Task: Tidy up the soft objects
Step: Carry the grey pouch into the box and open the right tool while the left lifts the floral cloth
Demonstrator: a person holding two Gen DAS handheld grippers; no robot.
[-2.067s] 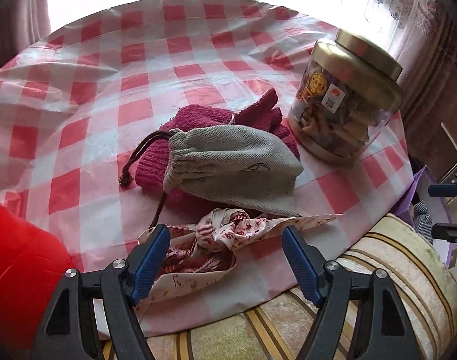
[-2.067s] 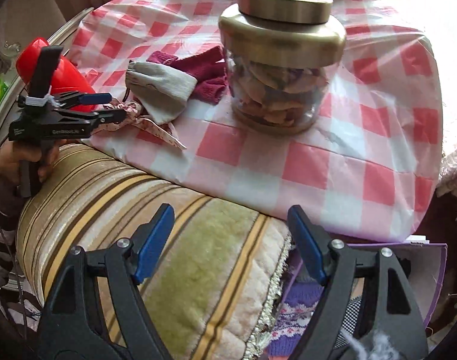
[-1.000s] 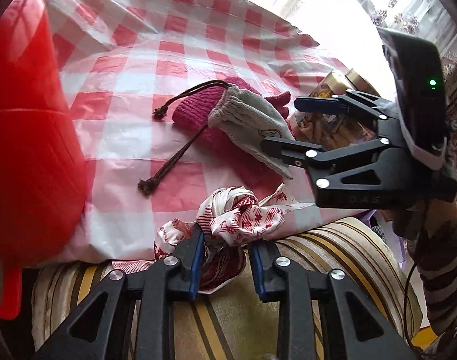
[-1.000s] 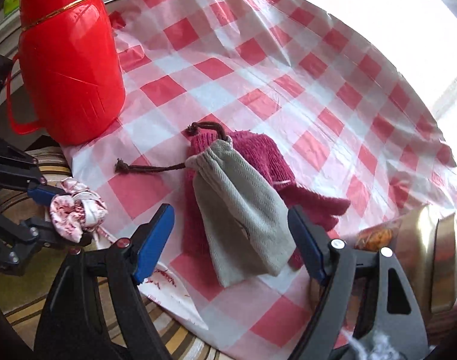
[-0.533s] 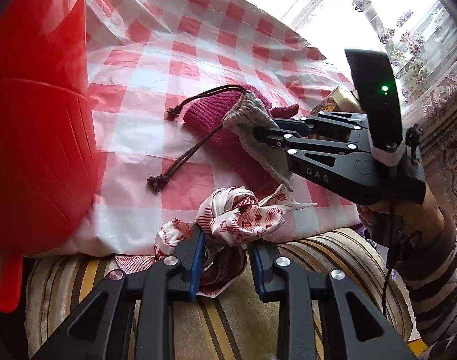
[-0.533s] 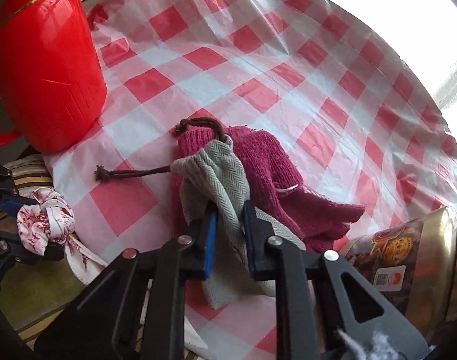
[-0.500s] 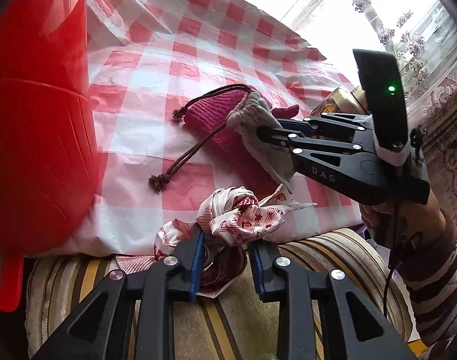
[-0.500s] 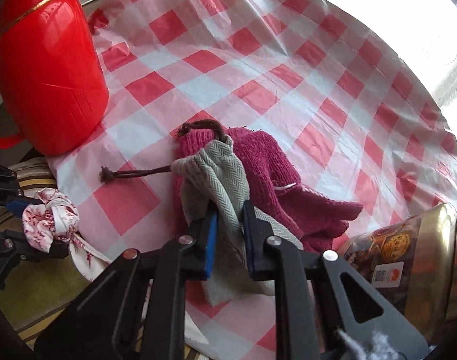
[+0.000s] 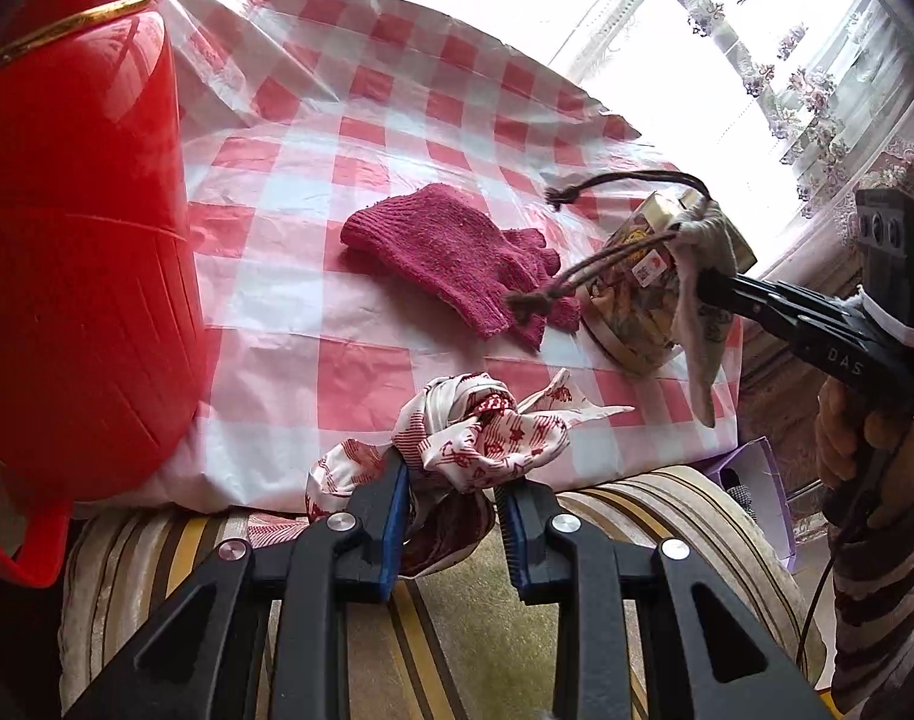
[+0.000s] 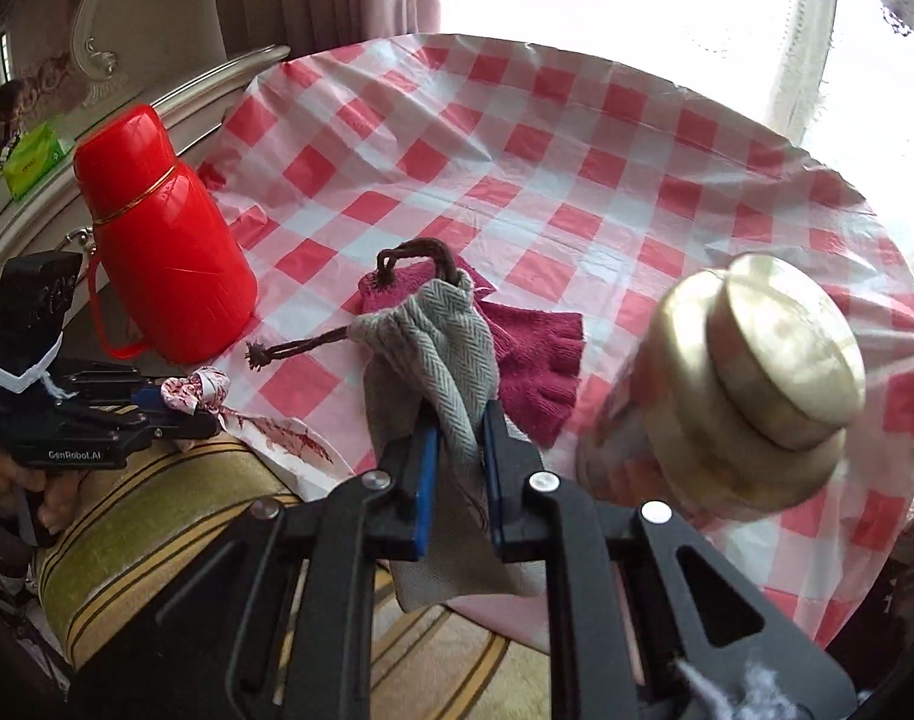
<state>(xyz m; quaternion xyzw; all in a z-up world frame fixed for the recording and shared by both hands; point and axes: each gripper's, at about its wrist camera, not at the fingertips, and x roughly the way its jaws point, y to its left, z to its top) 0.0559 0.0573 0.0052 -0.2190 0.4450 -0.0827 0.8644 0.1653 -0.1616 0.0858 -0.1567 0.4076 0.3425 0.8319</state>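
My right gripper (image 10: 460,468) has just clamped onto the grey herringbone drawstring pouch (image 10: 439,348), held clear of the red-and-white checked tablecloth (image 10: 577,138); its gathered mouth points up and away from me, long axis hanging downward, brown cords (image 9: 583,276) dangling. I cannot tell what is inside it. My left gripper (image 9: 454,516) is clenched on the red-and-white patterned scarf (image 9: 487,432) at the table's near edge. The clear gold-lidded jar (image 10: 751,384), packed with something I can't identify, stands at the near right edge. The crimson knitted gloves (image 9: 451,252) lie flat mid-table. Beyond them the cloth is open.

Red flask (image 10: 163,258), lidded jar (image 10: 733,384), checked tablecloth (image 10: 577,138)
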